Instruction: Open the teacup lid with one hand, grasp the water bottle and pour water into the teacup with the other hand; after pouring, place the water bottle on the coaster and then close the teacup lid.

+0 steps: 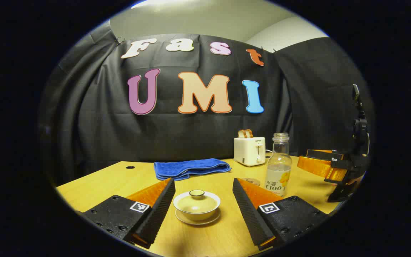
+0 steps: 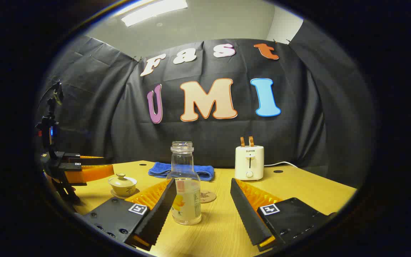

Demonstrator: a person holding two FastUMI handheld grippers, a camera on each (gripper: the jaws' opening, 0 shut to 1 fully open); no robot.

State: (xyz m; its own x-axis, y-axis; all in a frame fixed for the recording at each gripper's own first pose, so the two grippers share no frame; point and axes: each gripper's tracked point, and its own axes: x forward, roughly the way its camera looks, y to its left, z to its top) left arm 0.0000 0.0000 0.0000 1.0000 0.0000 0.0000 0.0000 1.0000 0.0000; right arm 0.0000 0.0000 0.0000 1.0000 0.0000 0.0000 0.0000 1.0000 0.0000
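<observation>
In the left gripper view, the left gripper (image 1: 202, 201) hangs low over the wooden tabletop (image 1: 223, 235) with its jaws wide apart, and the lidded teacup (image 1: 196, 205) on its saucer (image 1: 197, 220) sits between the fingers, touching neither, with bare wood on both sides of it. The lid (image 1: 196, 200) rests on the cup. To the right, just past the right finger, stands the uncapped water bottle (image 1: 278, 165), partly full; the coaster (image 1: 251, 182) peeks out beside its base. Behind lie a folded blue towel (image 1: 191, 168) and a toaster (image 1: 249, 150) near the far edge of the tabletop. The right gripper (image 1: 325, 166) hovers at the right, just beside the bottle. In the right gripper view, the right gripper (image 2: 202, 203) has its jaws apart, and the bottle (image 2: 186, 185) stands between the fingers, close to the left one; whether it touches I cannot tell. The coaster (image 2: 207, 196) lies just behind the bottle, with open wood to its right. The teacup (image 2: 122, 185) sits far left, beside the left gripper (image 2: 84, 167).
</observation>
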